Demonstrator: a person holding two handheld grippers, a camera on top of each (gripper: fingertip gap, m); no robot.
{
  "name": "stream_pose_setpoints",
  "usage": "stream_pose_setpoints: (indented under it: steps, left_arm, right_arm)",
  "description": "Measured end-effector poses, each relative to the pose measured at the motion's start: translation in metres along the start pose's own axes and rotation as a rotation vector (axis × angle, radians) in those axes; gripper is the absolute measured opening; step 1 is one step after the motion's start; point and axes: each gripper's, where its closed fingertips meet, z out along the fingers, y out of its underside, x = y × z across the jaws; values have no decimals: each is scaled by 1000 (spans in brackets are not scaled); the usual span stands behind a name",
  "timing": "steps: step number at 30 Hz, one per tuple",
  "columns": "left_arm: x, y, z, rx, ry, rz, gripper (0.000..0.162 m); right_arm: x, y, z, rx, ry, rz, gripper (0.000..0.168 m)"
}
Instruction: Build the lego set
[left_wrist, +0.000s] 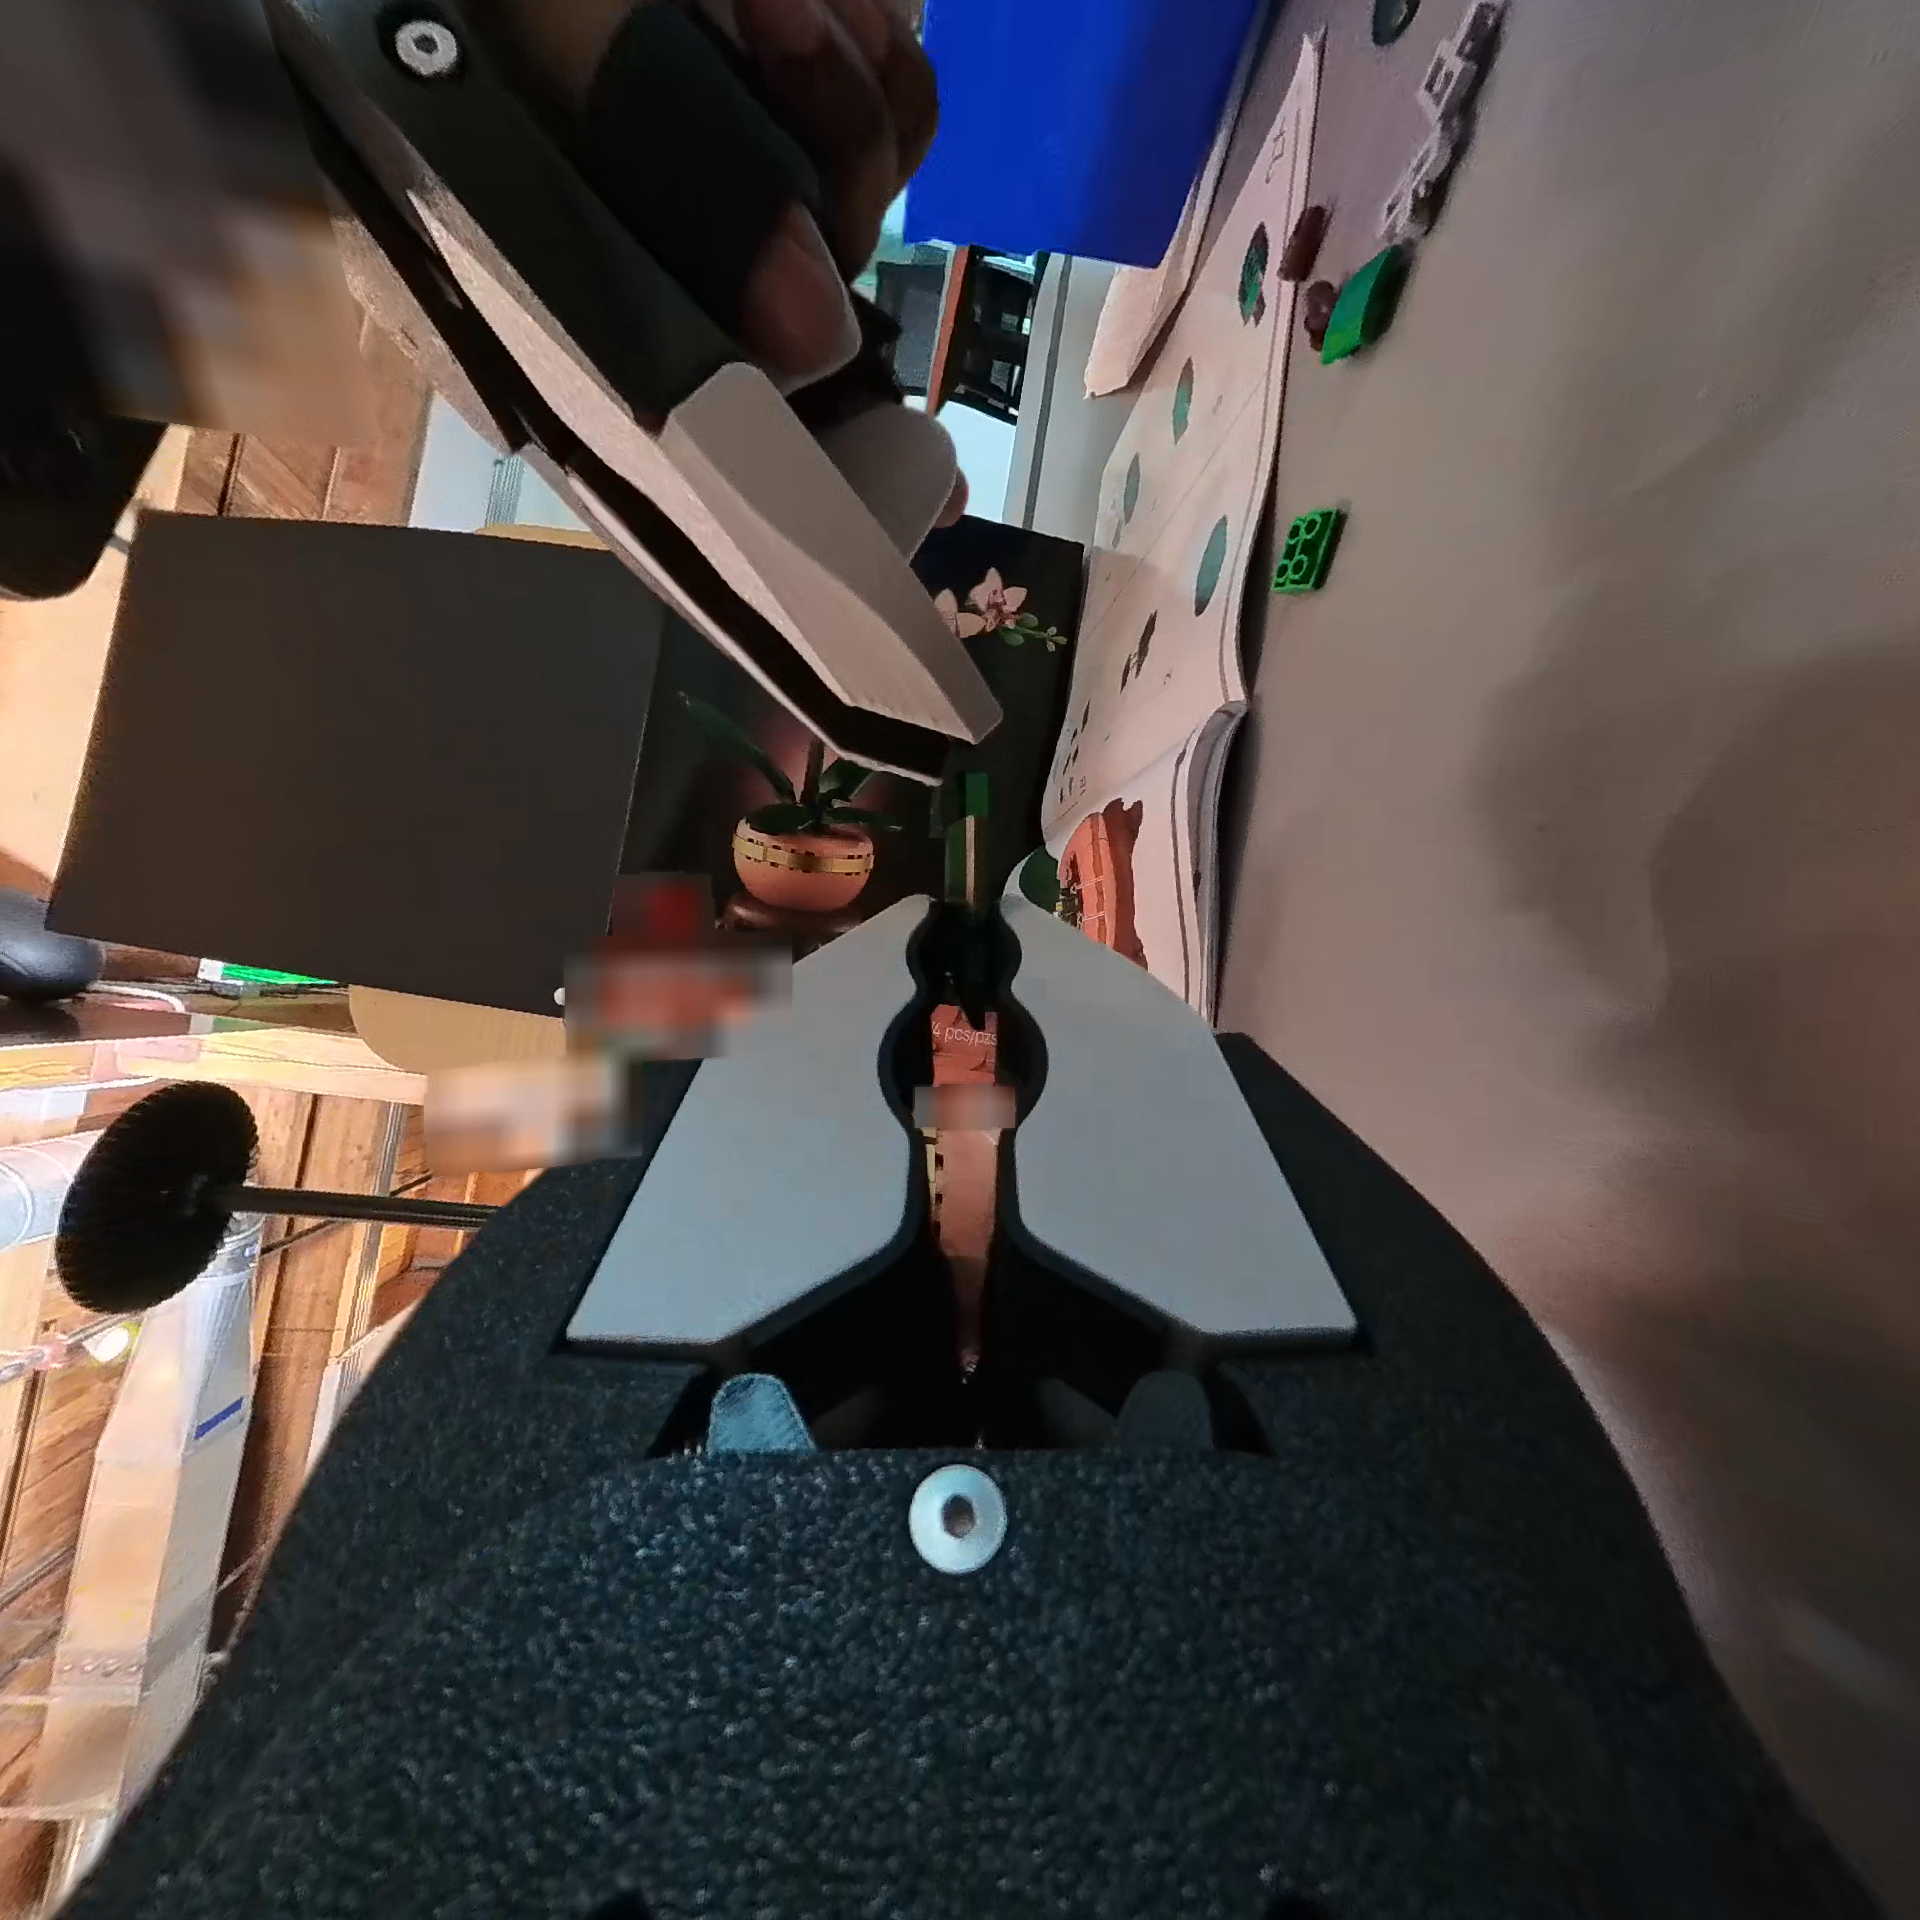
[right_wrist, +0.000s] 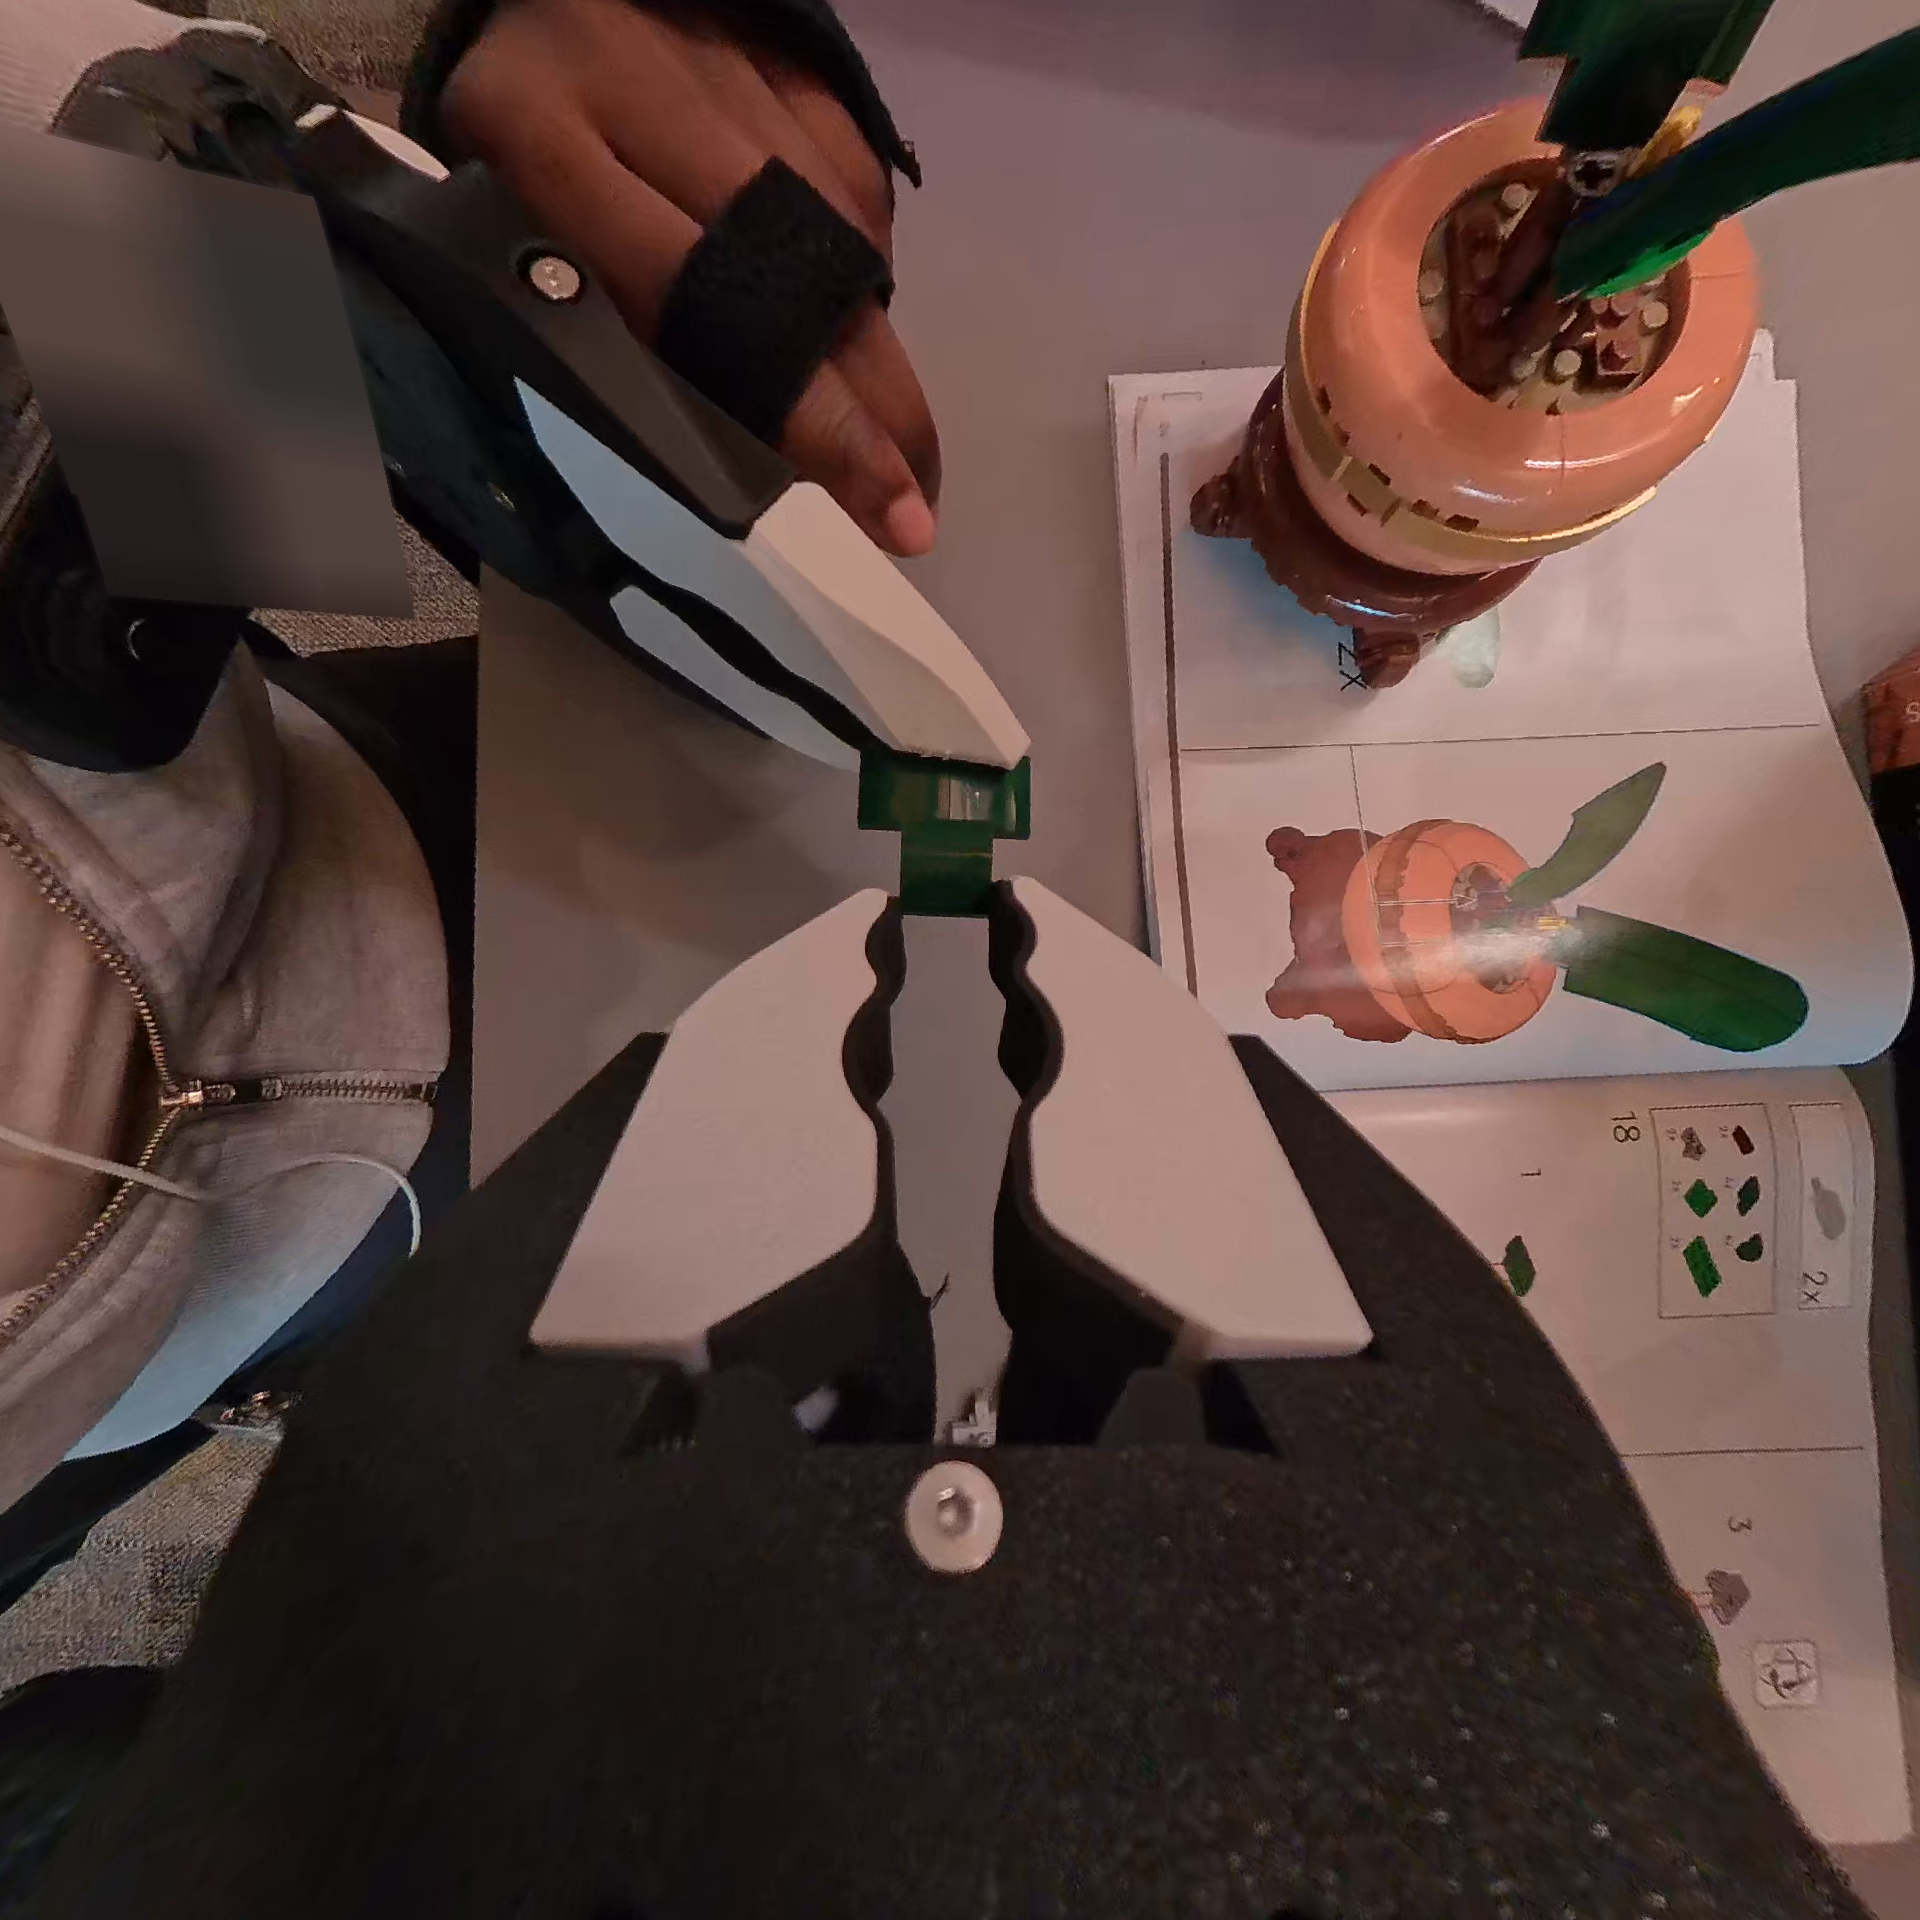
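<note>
2 grippers' smooth white fingers (right_wrist: 1091, 997) pinch 1 glossy green brick assembly (right_wrist: 943, 831).

glossy plastic pot (right_wrist: 1517, 384); smooth matt white fingers (right_wrist: 790, 1122) on a rough, grainy black body; glossy paper booklet (right_wrist: 1558, 707) on the matt bench (right_wrist: 1039, 208).

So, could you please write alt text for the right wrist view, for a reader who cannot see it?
The right gripper and left gripper pinch a small green Lego assembly between them above a grey table. To the right, a peach-coloured Lego flowerpot with green leaves stands on an open instruction booklet.
</note>
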Motion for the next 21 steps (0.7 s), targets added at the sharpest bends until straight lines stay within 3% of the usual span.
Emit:
stream_pose_setpoints:
  steps: [21]
  left_arm:
    - [-9, 1, -2, 2, -31, -149, 5]
  right_arm:
    - [2, -12, -8, -126, -11, -8, 16]
